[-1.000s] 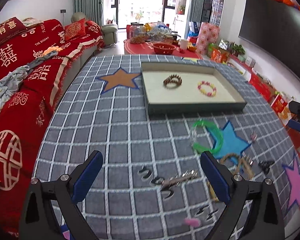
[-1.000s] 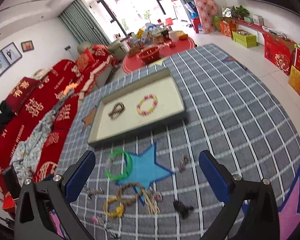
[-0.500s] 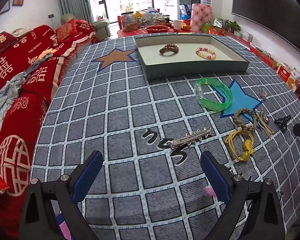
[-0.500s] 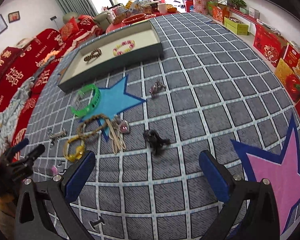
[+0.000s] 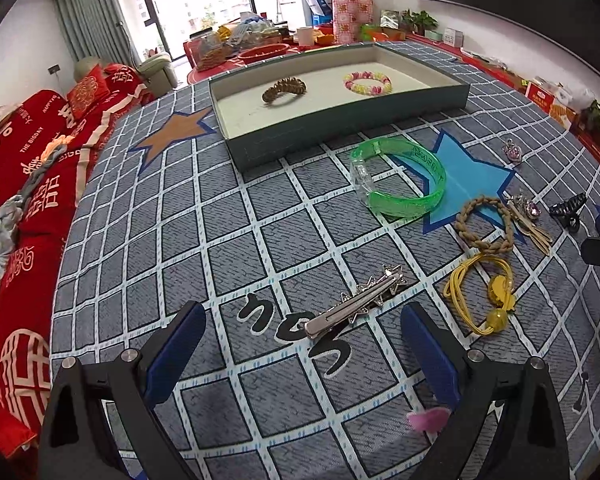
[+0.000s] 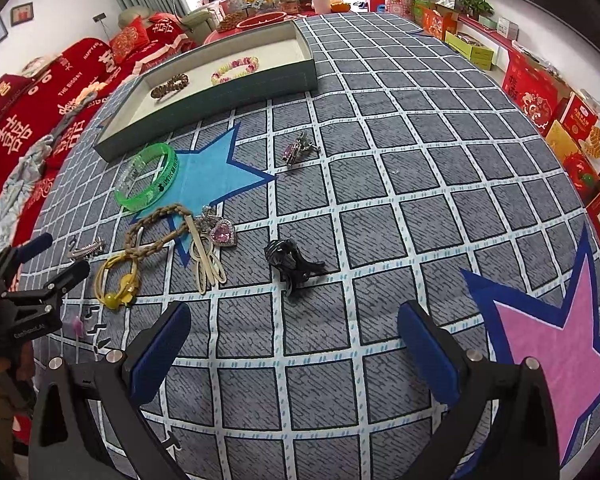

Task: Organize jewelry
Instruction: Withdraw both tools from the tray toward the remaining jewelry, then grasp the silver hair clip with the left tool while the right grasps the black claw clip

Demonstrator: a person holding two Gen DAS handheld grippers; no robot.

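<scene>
Your left gripper (image 5: pixel 300 344) jaws spread wide, flat silver star-studded hair clip (image 5: pixel 356 306) lying between fingertips on grey checked cloth (image 5: pixel 140 240). Right gripper (image 6: pixel 296 340) spread too, black claw clip (image 6: pixel 292 262) just ahead. Risk: thin clip slips, cloth bunches.

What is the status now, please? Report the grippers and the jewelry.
Left gripper open, silver star clip ahead. Right gripper open, black claw clip ahead. Tray holds two bracelets. Path clear.
</scene>
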